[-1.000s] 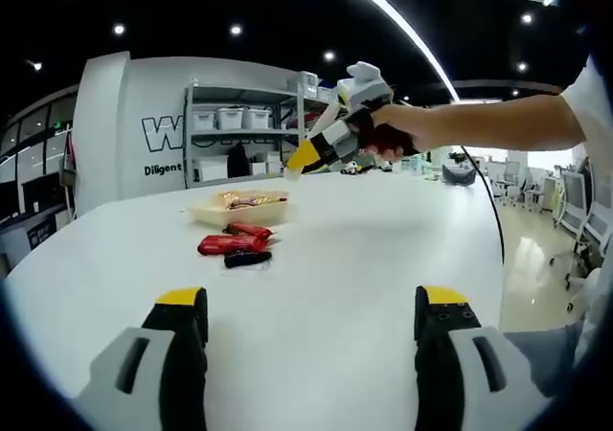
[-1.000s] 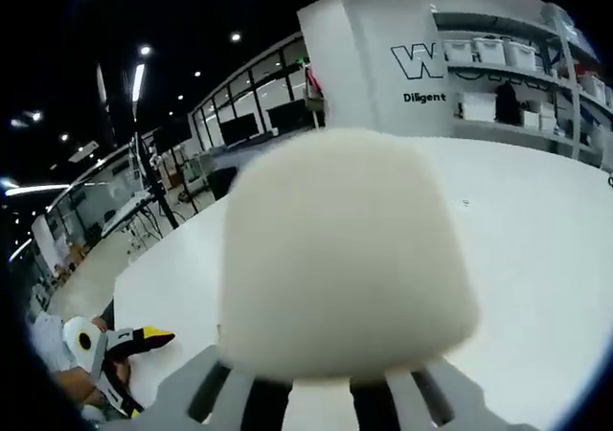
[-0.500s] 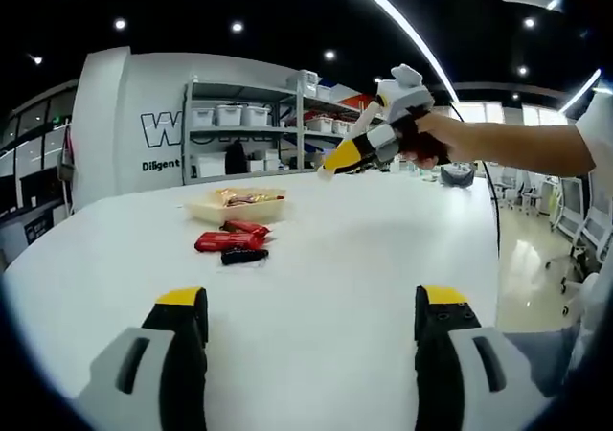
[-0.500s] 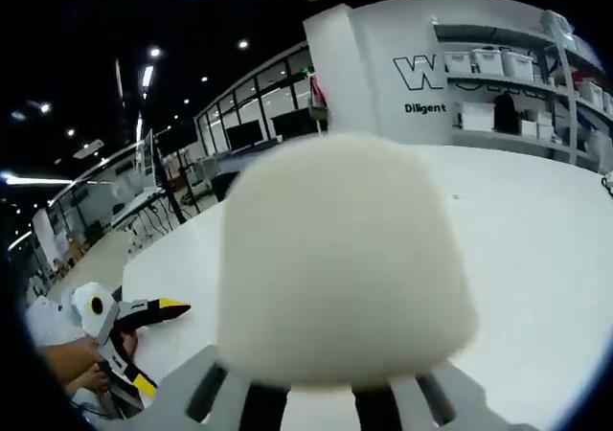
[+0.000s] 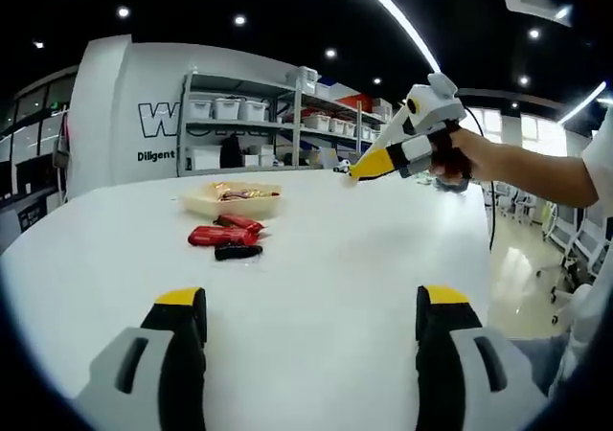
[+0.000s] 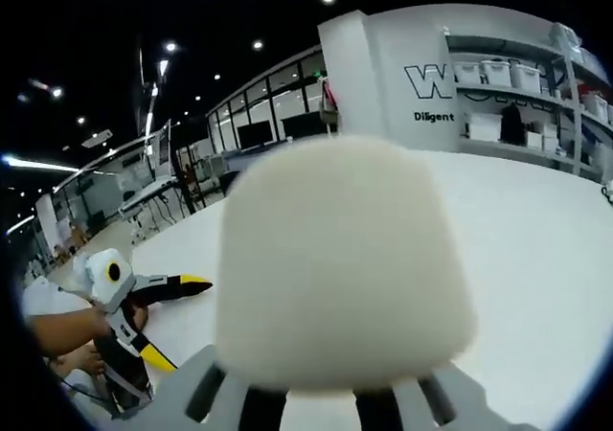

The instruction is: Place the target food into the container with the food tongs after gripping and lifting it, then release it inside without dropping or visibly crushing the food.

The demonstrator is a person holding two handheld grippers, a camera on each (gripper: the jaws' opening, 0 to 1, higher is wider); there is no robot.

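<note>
A shallow beige container [image 5: 233, 200] with wrapped food in it stands at the far left of the white table [image 5: 326, 259]. In front of it lie two red packets [image 5: 221, 234] and a dark packet [image 5: 237, 252]. My left gripper [image 5: 310, 299] stands open low over the near table, nothing between its yellow-tipped jaws. A hand holds my right gripper [image 5: 362, 170] in the air to the right of the container, jaws together. In the right gripper view a soft white block [image 6: 345, 259] sits between the grey jaws and hides their tips. The left gripper [image 6: 144, 306] appears there at lower left, open.
Shelves with white bins [image 5: 249, 124] stand behind the table against a wall with lettering. The table's right edge [image 5: 493, 249] drops to a glossy floor. A person's forearm [image 5: 536, 172] reaches in from the right.
In the left gripper view the right gripper has moved rightward, away from above the container. In the right gripper view the left gripper has come further into the picture. The white block stays held.
</note>
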